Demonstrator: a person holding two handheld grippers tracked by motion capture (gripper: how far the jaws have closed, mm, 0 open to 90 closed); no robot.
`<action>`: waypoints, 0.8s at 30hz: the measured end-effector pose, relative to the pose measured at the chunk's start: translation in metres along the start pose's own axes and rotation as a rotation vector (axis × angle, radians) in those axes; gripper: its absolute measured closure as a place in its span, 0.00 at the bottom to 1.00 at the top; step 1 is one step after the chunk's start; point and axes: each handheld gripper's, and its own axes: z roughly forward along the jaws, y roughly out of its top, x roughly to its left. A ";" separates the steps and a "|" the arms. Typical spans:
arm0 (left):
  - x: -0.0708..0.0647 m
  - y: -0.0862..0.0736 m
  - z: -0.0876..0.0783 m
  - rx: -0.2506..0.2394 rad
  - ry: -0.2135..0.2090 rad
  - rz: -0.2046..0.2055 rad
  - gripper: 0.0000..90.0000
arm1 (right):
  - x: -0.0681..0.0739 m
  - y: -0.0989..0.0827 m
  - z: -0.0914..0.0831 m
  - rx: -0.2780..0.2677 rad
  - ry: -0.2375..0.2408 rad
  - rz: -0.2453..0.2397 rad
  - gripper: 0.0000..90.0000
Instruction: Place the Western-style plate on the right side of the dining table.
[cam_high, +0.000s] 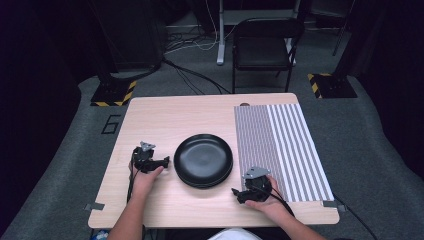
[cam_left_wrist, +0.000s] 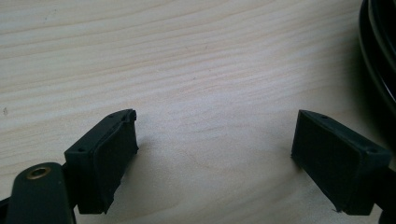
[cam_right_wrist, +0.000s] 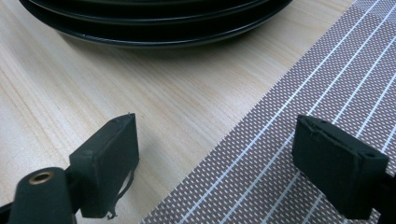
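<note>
Plates (cam_high: 203, 160), stacked and black, sit between both claws: at 3 o'clock of left gripper (cam_high: 166, 161), 10 o'clock of right gripper (cam_high: 234, 192); left nearer, both spread empty.

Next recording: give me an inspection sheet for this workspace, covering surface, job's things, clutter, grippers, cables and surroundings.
Surface: light wood table, bare on its left half; striped mat over its right side.
Job's things: black plates, stacked at mid-table just left of the mat; the right gripper view shows more than one rim.
Clutter: nothing seen.
Grippers: left gripper open, low over bare wood left of the plates; right gripper open, near the plates' front right, one jaw over wood, the other over the mat.
Cables: a cable trails from each gripper toward the person; more lie on the floor behind the table.
Surroundings: black chair behind the table, grey carpet, dark room.
</note>
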 end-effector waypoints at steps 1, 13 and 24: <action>0.000 0.000 0.000 0.000 0.000 0.000 0.15 | 0.000 0.000 0.000 0.000 0.000 0.001 0.15; 0.000 0.000 0.000 -0.005 0.008 -0.010 0.17 | 0.000 0.000 -0.001 -0.004 -0.008 0.005 0.18; 0.000 0.000 -0.001 -0.011 0.018 -0.019 0.21 | -0.001 0.000 -0.001 -0.007 -0.008 0.008 0.19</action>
